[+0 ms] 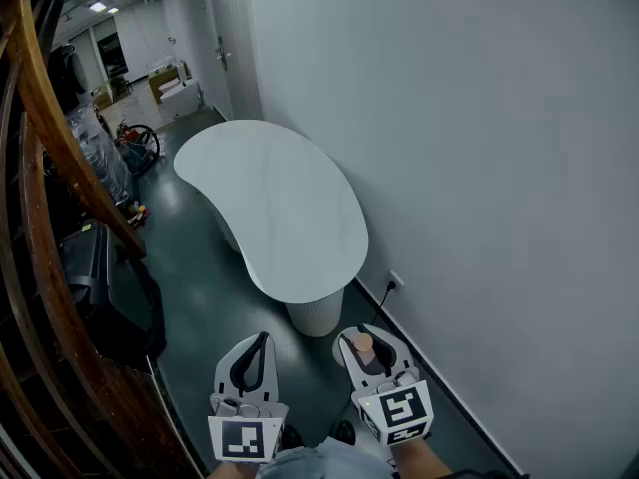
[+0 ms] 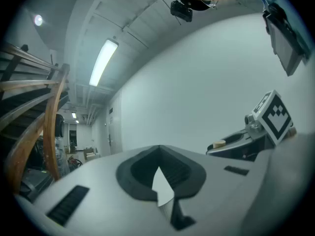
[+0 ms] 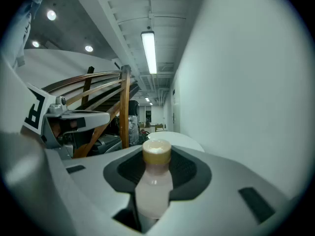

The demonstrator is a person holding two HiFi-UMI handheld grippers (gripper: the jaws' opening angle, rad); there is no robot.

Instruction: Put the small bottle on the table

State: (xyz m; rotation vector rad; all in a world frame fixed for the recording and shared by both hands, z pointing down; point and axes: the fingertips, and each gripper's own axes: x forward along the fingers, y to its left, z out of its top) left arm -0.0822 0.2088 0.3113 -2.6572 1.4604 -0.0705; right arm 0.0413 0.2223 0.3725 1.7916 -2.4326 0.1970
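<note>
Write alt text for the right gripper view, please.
The right claw grips a pale bottle with a tan cap. Ahead lies a white table, with a wooden stair rail to the left and a white wall to the right.

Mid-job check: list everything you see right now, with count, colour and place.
table: one, white, ahead, against the wall
small bottle: one, pale pink with tan cap, between the right jaws
stair railing: one, brown wood, left side
wall socket: one, white, low on the wall by the table's base, dark cord plugged in
left hand-held gripper: one, white and black, jaws together, empty
right hand-held gripper: one, white and black, closed on the small bottle
</note>
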